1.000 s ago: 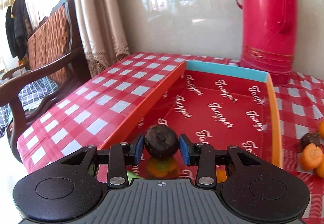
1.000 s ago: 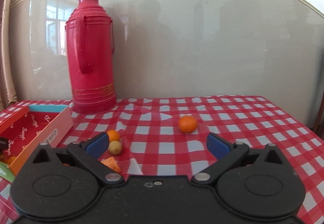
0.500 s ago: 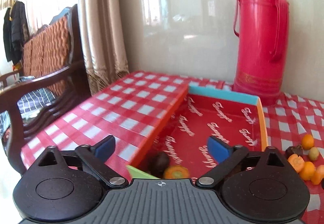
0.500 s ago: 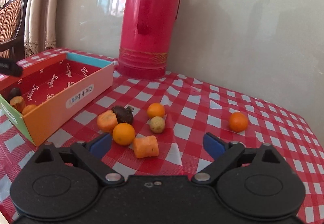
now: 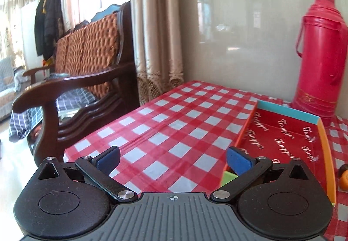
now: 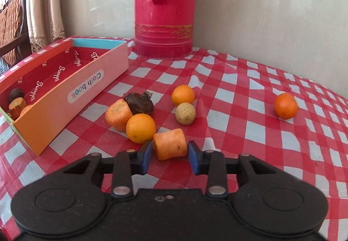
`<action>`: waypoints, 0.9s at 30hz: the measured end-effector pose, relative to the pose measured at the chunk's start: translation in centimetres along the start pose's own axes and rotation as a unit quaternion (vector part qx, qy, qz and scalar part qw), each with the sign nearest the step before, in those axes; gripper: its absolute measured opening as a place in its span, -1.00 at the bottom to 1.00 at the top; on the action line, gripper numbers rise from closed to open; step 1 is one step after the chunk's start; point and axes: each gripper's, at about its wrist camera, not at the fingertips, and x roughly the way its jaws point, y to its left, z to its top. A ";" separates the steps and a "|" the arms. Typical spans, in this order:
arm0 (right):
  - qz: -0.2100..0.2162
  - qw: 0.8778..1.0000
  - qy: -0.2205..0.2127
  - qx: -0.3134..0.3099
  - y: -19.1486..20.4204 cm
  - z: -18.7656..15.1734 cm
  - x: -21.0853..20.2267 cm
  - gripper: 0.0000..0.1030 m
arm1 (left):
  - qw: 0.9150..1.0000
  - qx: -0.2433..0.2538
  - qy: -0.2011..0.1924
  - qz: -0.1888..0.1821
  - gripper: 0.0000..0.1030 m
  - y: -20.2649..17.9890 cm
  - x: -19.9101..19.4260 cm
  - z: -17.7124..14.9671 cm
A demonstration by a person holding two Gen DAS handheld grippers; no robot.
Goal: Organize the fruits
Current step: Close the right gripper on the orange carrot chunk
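My right gripper (image 6: pixel 170 159) has its pads on both sides of an orange carrot chunk (image 6: pixel 170 143) lying on the checked tablecloth, and looks shut on it. Beside it lie an orange (image 6: pixel 140 125), another carrot chunk (image 6: pixel 118 113), a dark fruit (image 6: pixel 139 105), a second orange (image 6: pixel 182 95), a tan ball-shaped fruit (image 6: pixel 185 113) and a far orange (image 6: pixel 285 105). The open red box (image 6: pixel 65 90) at left holds a dark fruit (image 6: pixel 15 94) and a carrot piece (image 6: pixel 17 106). My left gripper (image 5: pixel 173 159) is open and empty, left of the box (image 5: pixel 282 138).
A tall red thermos (image 6: pixel 165 8) stands against the wall behind the box, also in the left wrist view (image 5: pixel 319 56). A wooden chair (image 5: pixel 82 80) and curtains (image 5: pixel 156 23) stand beyond the table's left edge. The wall closes the back.
My left gripper let go of the dark fruit in the box, opened and pulled back to the left. My right gripper came down to the fruit pile and closed around the carrot chunk.
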 end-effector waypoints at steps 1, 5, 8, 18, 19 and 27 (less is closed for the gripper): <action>0.001 1.000 -0.002 0.004 0.0 0.0 0.1 -0.51 | 1.000 -0.007 0.007 -0.001 0.99 0.3 0.4 -0.1; 0.001 1.000 -0.004 0.020 -0.2 -0.1 0.0 -0.55 | 0.999 -0.027 0.025 0.011 0.99 1.3 1.4 -0.4; -0.007 0.999 -0.027 0.032 -0.3 -0.1 -0.8 -0.58 | 0.999 -0.041 0.027 0.019 0.99 2.0 1.6 -0.6; 0.011 0.996 -0.088 0.033 1.5 1.0 -2.8 -0.70 | 0.996 -0.067 0.043 0.047 0.99 4.0 2.5 -1.1; 0.012 0.996 -0.083 0.036 1.3 1.0 -2.7 -0.71 | 0.996 -0.063 0.038 0.051 0.99 4.0 2.3 -1.1; -0.011 0.997 -0.060 0.046 -0.1 -0.1 -2.4 -0.59 | 0.997 -0.056 0.029 0.036 0.99 3.3 2.0 -0.8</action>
